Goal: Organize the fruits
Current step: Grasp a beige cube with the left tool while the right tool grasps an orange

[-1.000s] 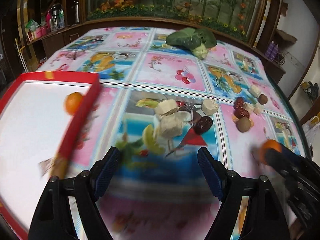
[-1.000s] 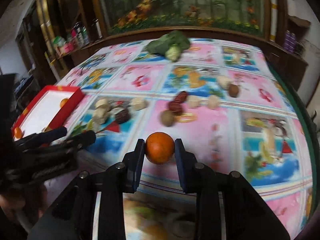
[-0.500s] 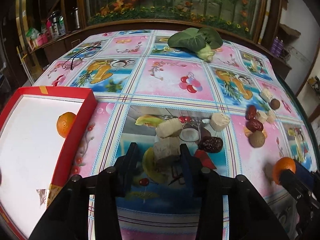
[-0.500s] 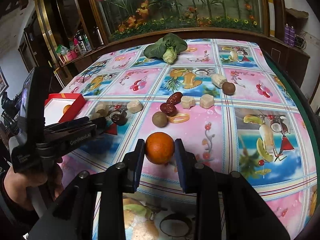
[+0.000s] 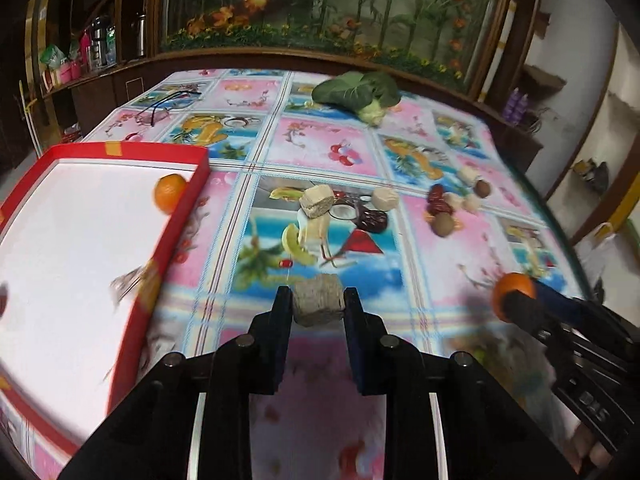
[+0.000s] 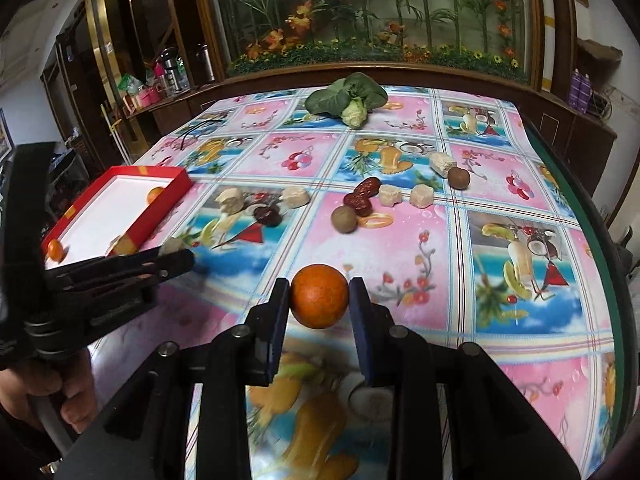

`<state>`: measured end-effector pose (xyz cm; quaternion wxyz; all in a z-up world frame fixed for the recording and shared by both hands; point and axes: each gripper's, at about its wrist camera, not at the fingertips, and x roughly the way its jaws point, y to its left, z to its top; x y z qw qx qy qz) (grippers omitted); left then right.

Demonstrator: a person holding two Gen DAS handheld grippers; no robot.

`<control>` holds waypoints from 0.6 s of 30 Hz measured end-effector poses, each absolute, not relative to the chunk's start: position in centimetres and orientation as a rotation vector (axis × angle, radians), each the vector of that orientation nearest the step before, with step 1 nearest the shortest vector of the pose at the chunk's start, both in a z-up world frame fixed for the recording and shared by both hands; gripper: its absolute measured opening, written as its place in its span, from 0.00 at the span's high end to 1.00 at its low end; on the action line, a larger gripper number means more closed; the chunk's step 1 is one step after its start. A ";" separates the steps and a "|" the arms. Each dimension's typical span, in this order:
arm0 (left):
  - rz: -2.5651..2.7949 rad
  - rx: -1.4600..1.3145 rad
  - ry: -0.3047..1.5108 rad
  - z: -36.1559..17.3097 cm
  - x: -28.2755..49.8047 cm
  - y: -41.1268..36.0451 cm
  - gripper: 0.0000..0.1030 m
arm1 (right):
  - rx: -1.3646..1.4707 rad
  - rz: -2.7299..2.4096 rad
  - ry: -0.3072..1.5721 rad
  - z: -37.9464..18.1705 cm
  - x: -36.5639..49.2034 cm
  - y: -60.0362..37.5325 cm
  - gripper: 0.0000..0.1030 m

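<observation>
My left gripper (image 5: 318,306) is shut on a beige chunk (image 5: 319,305) and holds it above the tablecloth, right of the red tray (image 5: 176,216). An orange (image 5: 170,193) lies in the tray's far corner. My right gripper (image 6: 319,302) is shut on an orange (image 6: 319,301) and holds it above the table; it also shows in the left wrist view (image 5: 514,292). The left gripper shows in the right wrist view (image 6: 176,254), near the tray (image 6: 168,196), which holds two oranges (image 6: 55,249).
On the patterned tablecloth lie more beige chunks (image 6: 296,197), red dates (image 6: 362,196), a dark dried fruit (image 6: 267,215) and brown round fruits (image 6: 343,219). A leafy green vegetable (image 6: 348,100) lies at the far side. The table's green edge (image 6: 596,240) runs along the right.
My left gripper closed on the beige chunk, lifted it off the table and drew back toward the near edge. My right gripper kept its orange and barely moved.
</observation>
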<state>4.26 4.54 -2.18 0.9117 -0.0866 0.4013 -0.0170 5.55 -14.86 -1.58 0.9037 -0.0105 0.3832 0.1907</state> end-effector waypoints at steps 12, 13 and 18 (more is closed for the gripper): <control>0.037 -0.243 0.736 0.4 -1.8 9.2 0.76 | -0.068 0.475 0.769 -0.3 2.2 -10.8 0.69; 0.054 -0.249 0.728 0.5 -2.2 10.0 0.76 | -0.072 0.484 0.768 -0.2 2.0 -10.4 0.69; 0.138 -0.273 0.712 0.8 -3.3 13.3 0.76 | -0.087 0.538 0.762 0.2 1.3 -7.8 0.69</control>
